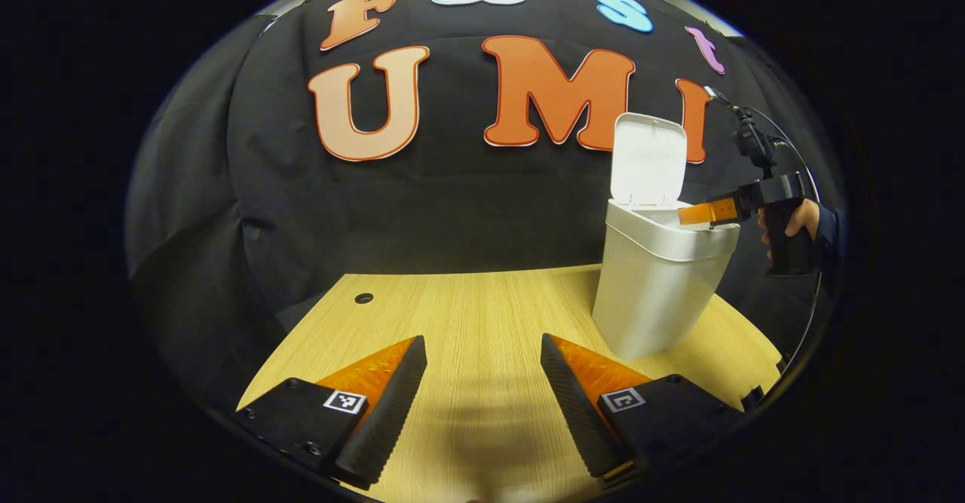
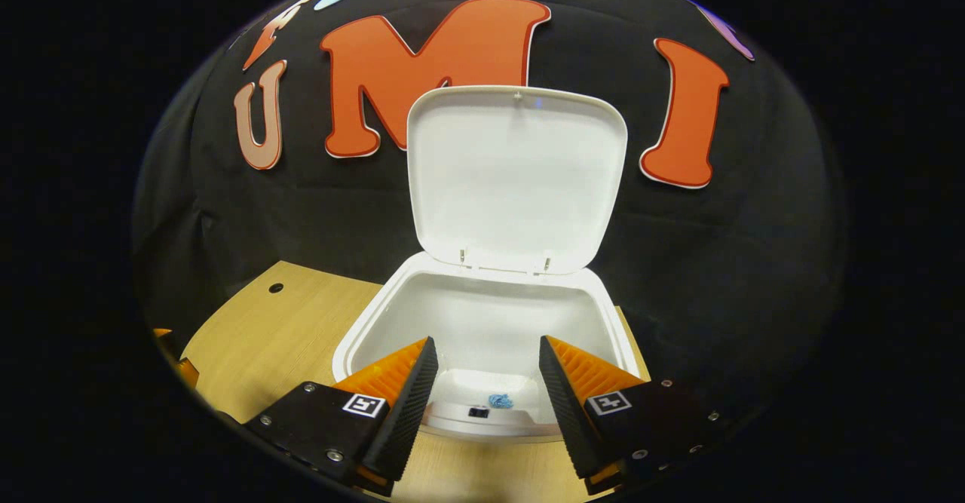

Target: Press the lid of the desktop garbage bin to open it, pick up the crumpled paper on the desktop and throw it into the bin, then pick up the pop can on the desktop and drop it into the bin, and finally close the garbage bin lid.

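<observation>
Over at the far side of the bench (image 1: 467, 299), the garbage bin (image 1: 656, 284) stands with its lid (image 1: 648, 160) flipped up, nearly vertical against the booth wall. Mouth wide open, folks.

Right tongs (image 2: 487, 341) are parked at the bin's near rim, looking along the opening: jaws spread, nothing between them. From the left gripper view you can see those same right tongs (image 1: 697, 214) poking in level over the rim, a hand (image 1: 788, 220) wrapped round the grip behind. The lid's hinge line runs crosswise to the fingers, on the rim opposite them, so the lid rises dead ahead and above the tips.

Left tongs (image 1: 482, 339) hang low over bare bench, jaws released and empty, with the bin ahead and off to their right, well apart. No contest on reach: the right tongs are nearer, just beside the opening.

Now, the paper and the can. The bin's depth is hidden behind its front rim, so I cannot tell whether either is inside. That leaves two readings. Either the lid is up and the rubbish is waiting somewhere off these views, or both pieces are already down in the bin and only the closing remains. Whichever it is, everything turns on that upright lid sitting straight in front of the right tongs, within easy reach of a push down and forward.
</observation>
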The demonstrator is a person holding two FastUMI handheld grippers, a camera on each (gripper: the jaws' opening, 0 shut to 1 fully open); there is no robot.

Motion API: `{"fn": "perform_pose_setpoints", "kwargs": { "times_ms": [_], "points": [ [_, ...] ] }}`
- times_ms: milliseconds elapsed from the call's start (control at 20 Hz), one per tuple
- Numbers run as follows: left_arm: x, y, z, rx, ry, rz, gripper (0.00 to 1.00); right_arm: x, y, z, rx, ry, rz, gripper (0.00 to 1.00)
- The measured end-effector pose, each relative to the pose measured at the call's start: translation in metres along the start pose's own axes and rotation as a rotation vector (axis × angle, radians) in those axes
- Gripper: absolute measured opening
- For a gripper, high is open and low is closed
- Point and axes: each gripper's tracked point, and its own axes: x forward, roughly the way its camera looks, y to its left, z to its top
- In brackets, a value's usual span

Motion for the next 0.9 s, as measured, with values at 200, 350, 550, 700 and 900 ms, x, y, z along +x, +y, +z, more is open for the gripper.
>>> {"fn": "perform_pose_setpoints", "kwargs": {
  "times_ms": [200, 350, 550, 700, 900],
  "points": [
    [-0.001, 0.002, -0.001, -0.006, -0.005, 0.014, 0.98, -0.006, -0.006, 0.035, -0.028, -0.049, -0.005, 0.82],
    [-0.005, 0.009, -0.005, -0.009, -0.004, 0.024, 0.97, -0.010, -0.010, 0.061, -0.035, -0.066, -0.012, 0.82],
    [-0.006, 0.017, -0.007, -0.023, -0.001, 0.042, 0.98, -0.014, -0.014, 0.109, -0.063, -0.120, -0.019, 0.83],
    [-0.009, 0.023, -0.010, -0.033, 0.002, 0.059, 0.97, -0.013, -0.018, 0.143, -0.054, -0.156, -0.024, 0.83],
    [-0.014, 0.038, -0.012, -0.029, -0.002, 0.099, 0.97, -0.009, -0.020, 0.178, -0.025, -0.180, -0.027, 0.83]
  ]
}}
